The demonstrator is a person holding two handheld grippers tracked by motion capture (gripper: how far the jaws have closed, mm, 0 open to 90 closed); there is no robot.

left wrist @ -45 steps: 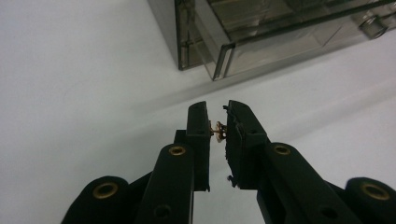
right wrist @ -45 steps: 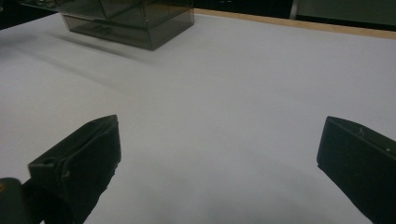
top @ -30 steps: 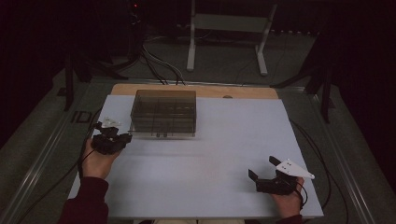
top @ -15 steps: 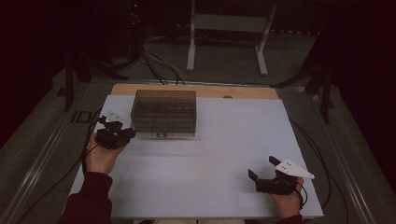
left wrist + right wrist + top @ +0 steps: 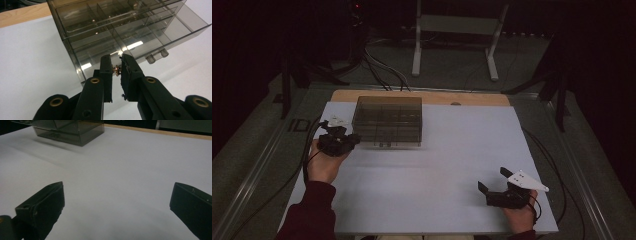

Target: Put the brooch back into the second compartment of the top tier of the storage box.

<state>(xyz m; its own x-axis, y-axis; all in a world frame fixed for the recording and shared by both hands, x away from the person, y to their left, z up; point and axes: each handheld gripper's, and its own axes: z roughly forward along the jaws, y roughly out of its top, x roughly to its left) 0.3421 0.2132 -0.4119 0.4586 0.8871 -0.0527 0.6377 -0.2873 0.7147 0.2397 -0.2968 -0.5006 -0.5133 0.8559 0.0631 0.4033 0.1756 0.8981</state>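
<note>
A smoky see-through drawer box [image 5: 388, 121] stands at the back left of the white table [image 5: 452, 150]. My left gripper [image 5: 353, 139] sits just left of the box's front corner. In the left gripper view the left gripper [image 5: 115, 62] is shut on a small brass-coloured piece [image 5: 116, 70], right in front of the box [image 5: 120, 32] and its lower drawer. At the table's front right rests my right gripper [image 5: 493, 181], open and holding nothing. The right gripper view has its jaws [image 5: 117, 187] wide apart over bare table, with the box [image 5: 72, 130] far off.
A wooden strip [image 5: 472, 98] runs along the table's back edge. Behind it a white metal stand [image 5: 452, 30] and cables [image 5: 382, 70] lie on the floor. Each gripper trails a cable off the table's side.
My left gripper has edged slightly toward the box. The right gripper has stayed put.
</note>
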